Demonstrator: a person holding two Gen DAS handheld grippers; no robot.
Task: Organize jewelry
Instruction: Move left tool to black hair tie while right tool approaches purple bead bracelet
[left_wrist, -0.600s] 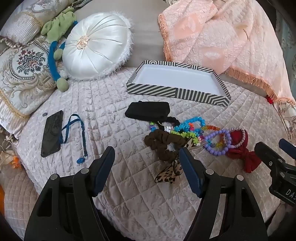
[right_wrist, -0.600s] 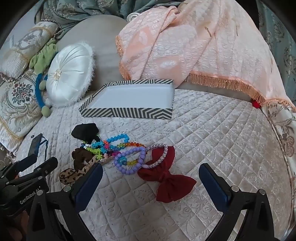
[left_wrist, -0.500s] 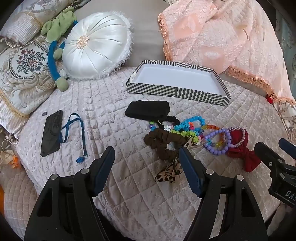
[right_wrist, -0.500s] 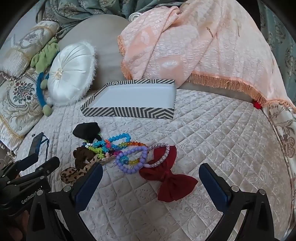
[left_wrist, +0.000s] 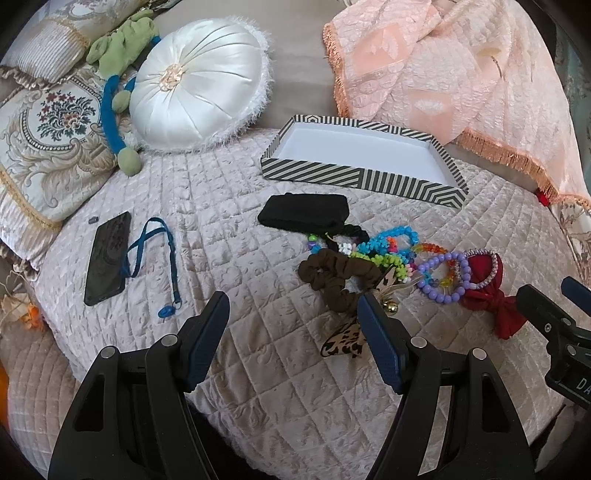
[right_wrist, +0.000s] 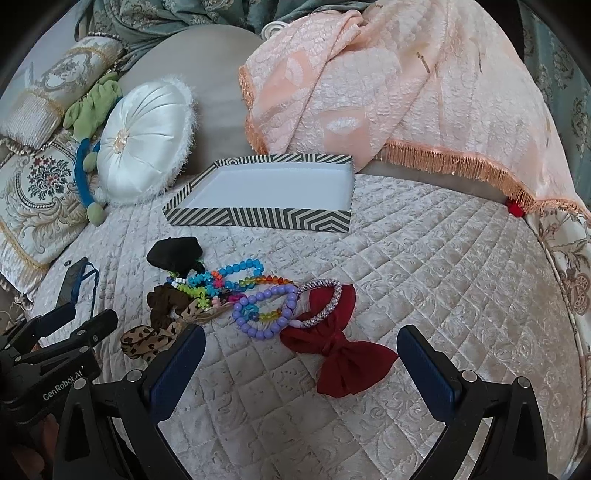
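On the far left, patterned pillows (left_wrist: 48, 136) leaned at the edge of the bed (left_wrist: 258, 369), with a green and blue soft toy (left_wrist: 114, 88) draped across them and a round white cushion (left_wrist: 199, 88) beside it. In front of these a black phone (left_wrist: 108, 258) lay flat on the quilt, just beside a loose blue strap (left_wrist: 159, 258).

The left claw (left_wrist: 293, 325) hovered low over the quilt with its fingers spread wide and nothing between them; its right finger (left_wrist: 380, 350) partly covered a leopard-print bow (left_wrist: 341, 338).

Farther back, near the middle, a striped tray (left_wrist: 354, 177) with a white inside sat empty on the bed. Just in front of it lay a black pouch (left_wrist: 304, 214).

The jewelry sat in a tangled heap on the quilt, between the pouch and the claws. From left to right it held a brown scrunchie (left_wrist: 334, 275), blue and green bead bracelets (left_wrist: 388, 247), a rainbow bead bracelet (right_wrist: 258, 282), a purple bead bracelet (right_wrist: 264, 312) and a sparkly bangle (right_wrist: 321, 302) resting on a red bow (right_wrist: 343, 354).

The right claw (right_wrist: 301, 356) was also spread wide and held nothing, with the lower half of the red bow lying between its fingers but apart from both.

Behind, on the right, a pink fringed blanket (right_wrist: 388, 88) hung over the back of the bed.
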